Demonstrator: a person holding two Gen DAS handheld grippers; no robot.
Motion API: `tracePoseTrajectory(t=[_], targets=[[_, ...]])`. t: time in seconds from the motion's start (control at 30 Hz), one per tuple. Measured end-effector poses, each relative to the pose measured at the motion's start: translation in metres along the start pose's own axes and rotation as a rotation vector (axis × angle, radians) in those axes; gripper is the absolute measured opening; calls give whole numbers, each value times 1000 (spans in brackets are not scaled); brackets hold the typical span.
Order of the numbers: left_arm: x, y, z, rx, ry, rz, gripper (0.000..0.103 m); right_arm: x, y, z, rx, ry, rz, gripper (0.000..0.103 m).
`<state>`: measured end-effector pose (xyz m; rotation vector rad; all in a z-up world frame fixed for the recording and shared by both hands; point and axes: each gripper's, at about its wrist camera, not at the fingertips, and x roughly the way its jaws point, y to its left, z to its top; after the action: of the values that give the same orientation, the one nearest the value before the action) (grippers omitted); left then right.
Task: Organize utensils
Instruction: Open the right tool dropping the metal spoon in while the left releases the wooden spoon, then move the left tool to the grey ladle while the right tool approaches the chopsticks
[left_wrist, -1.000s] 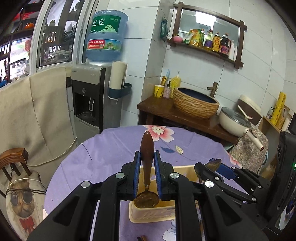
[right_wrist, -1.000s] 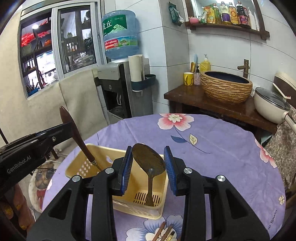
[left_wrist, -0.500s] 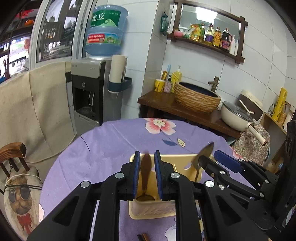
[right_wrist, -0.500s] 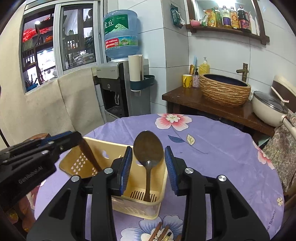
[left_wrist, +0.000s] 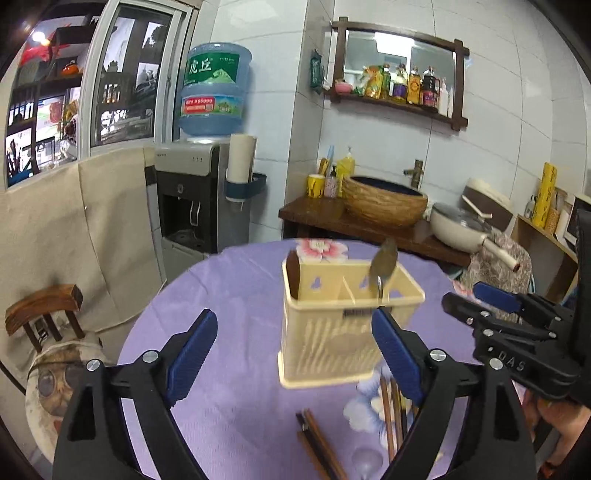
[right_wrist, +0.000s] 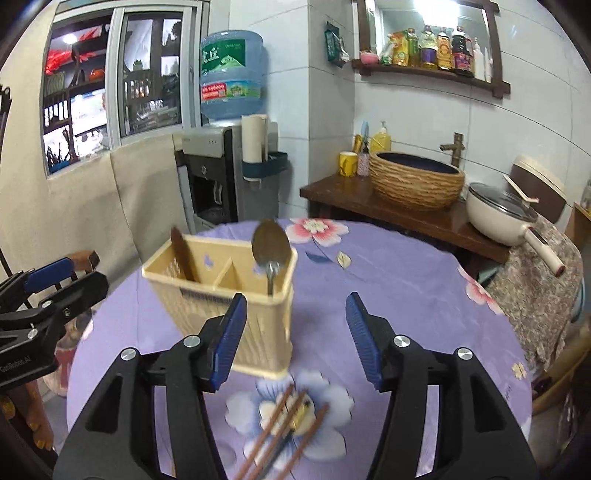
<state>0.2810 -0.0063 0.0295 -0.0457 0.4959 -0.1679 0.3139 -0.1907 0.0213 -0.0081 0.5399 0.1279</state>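
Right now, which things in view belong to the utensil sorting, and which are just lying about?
Job:
caddy
spoon, bowl up in the caddy's right compartment
wooden handle, in its left compartment
chopsticks, loose on the cloth in front
left gripper and right gripper, both open

Lying about:
water dispenser
basket basin
pan
chair

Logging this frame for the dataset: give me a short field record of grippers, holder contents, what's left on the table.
left gripper: open, empty
right gripper: open, empty
utensil holder: upright on purple floral tablecloth, two compartments
wooden-handled utensil: in left compartment
metal spoon: in right compartment, bowl up
chopsticks: loose on cloth in front of holder
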Motion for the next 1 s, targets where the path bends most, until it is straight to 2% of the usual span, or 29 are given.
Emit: tracePoseTrajectory(t=[0.2,0.37,0.5,0.7,1.0], targets=[[-1,-7,-55,64,105,54,84,5,-14,-67,77,155,-58,56],[6,-8,-86,72,174,67,80,36,-17,-110,140,312,-57,42],[9,-7,-97,71,206,60,76,52,-17,-119,181,358,-66,35],[11,-8,-104,72,219,62,76,68,-12,-122,183,400,-84,31],[17,-23,-114,122,258,9,73,84,-6,-115,120,403,-120,23]])
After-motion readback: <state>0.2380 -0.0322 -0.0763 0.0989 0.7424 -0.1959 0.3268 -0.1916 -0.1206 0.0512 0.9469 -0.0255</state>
